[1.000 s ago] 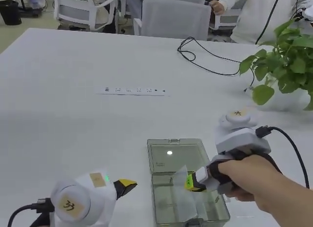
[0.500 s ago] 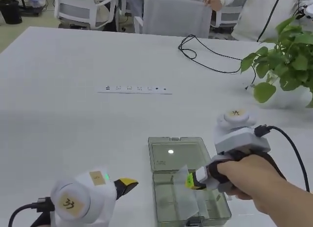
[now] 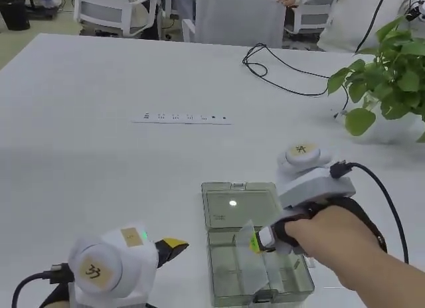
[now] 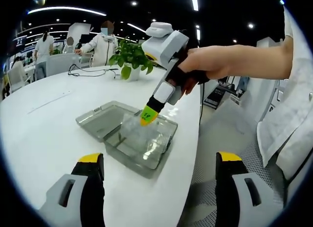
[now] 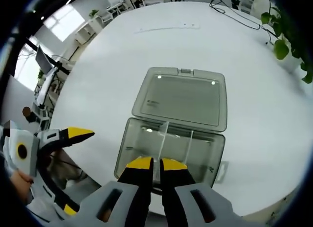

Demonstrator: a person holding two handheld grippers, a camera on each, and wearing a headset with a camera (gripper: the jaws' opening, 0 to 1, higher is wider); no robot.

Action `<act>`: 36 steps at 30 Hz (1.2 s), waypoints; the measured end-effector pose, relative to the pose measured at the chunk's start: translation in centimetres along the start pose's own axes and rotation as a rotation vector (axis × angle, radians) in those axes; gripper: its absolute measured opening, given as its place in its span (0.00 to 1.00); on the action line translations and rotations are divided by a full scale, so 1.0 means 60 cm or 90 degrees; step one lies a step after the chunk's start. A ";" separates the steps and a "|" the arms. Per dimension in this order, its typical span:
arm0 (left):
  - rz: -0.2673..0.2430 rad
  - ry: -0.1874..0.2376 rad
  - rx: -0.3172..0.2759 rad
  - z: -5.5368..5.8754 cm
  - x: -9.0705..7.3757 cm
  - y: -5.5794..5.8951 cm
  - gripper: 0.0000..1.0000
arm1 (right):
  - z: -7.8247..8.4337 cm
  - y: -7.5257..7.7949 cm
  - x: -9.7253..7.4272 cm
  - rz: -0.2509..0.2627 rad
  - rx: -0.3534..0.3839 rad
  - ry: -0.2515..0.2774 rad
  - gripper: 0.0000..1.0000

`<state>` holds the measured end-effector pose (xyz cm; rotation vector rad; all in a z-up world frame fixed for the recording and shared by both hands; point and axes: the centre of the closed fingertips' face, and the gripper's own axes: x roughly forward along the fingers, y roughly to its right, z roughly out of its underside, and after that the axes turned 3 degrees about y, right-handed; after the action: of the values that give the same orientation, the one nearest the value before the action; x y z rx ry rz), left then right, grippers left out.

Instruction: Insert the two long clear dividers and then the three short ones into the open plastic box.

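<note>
While the left gripper [image 4: 159, 158] hangs with its yellow-tipped jaws wide apart over the near edge of the white bench [image 3: 99, 155], all the action is on the right. The right gripper [image 3: 255, 241] is pinched tight on a clear plastic divider sheet [image 3: 251, 265], held upright and reaching down into the tray half of the open smoky-clear plastic box [image 3: 229, 212]. Whether it sits in a slot, I cannot tell. The box lies close to the near edge, right of middle, lid flat toward the far side. A green leafy potted plant [image 3: 385, 76] stands at the right edge, a black cable [image 3: 279, 76] beside it.
</note>
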<state>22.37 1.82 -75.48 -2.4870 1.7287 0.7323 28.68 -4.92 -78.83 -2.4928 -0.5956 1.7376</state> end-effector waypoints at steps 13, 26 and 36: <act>0.000 0.002 -0.001 0.001 0.001 -0.001 0.96 | -0.004 -0.007 0.002 0.027 -0.068 -0.004 0.07; -0.003 0.004 -0.007 0.003 -0.002 -0.002 0.96 | -0.003 -0.022 0.009 0.021 -0.102 -0.009 0.07; -0.003 -0.002 -0.003 0.009 -0.002 -0.003 0.97 | -0.006 -0.028 0.017 -0.023 -0.069 -0.005 0.08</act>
<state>22.31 2.14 -75.95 -2.4901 1.7219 0.7412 28.81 -2.94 -79.18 -2.5298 -0.7500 1.7477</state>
